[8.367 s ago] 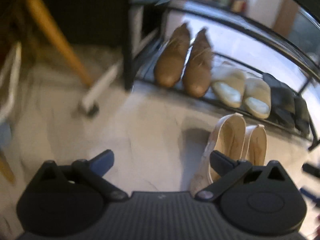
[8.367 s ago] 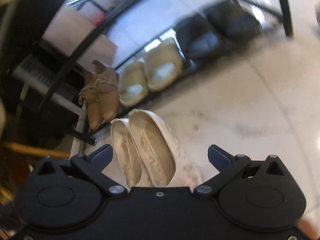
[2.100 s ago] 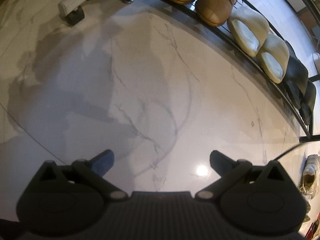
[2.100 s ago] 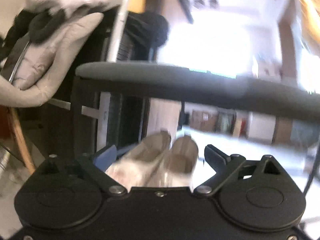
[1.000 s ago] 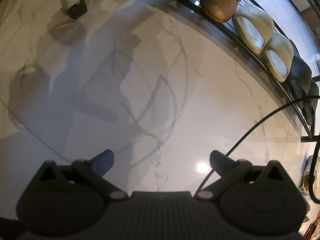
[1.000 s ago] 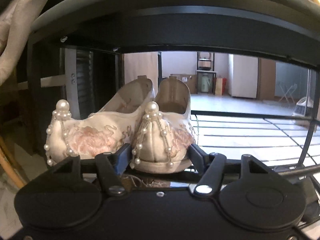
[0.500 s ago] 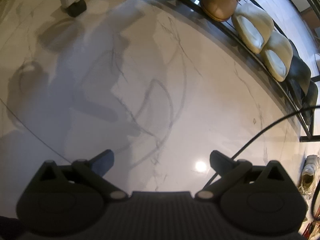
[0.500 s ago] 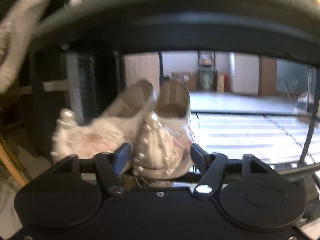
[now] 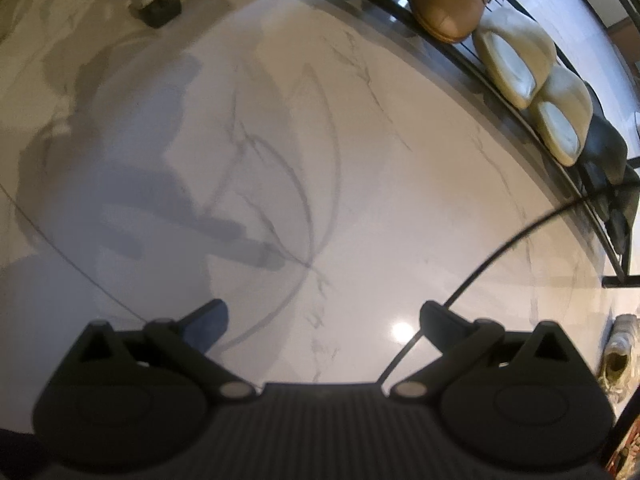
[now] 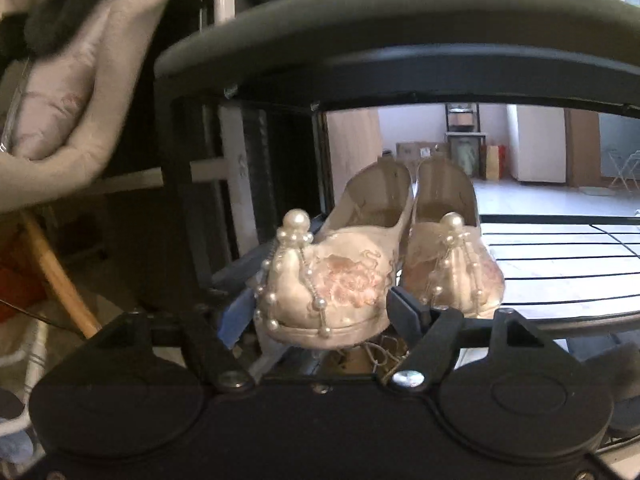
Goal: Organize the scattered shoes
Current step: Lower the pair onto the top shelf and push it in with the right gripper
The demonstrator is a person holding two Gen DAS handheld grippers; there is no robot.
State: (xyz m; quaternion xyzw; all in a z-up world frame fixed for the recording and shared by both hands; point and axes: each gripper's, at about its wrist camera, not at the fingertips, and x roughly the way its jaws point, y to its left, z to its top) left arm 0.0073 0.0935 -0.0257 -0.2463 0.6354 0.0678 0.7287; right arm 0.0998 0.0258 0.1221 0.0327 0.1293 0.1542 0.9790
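Black wire shelf (image 10: pixel 560 256) of the rack fills my right view, and on its left end sit two pearl-trimmed embroidered shoes (image 10: pixel 336 276), toes toward me, long axes running away along my reach. My right gripper (image 10: pixel 316 312) is nearer: its jaws bracket the left shoe's toe, though I can't tell if they pinch it. My left gripper (image 9: pixel 322 318) hangs wide open over marble floor (image 9: pixel 280 140); the bottom shelf there holds two tan lace-ups (image 9: pixel 444 4), two cream slippers (image 9: pixel 536 92) and dark shoes.

Left tool (image 9: pixel 322 316) agape (right tool (image 10: pixel 314 306) narrower)
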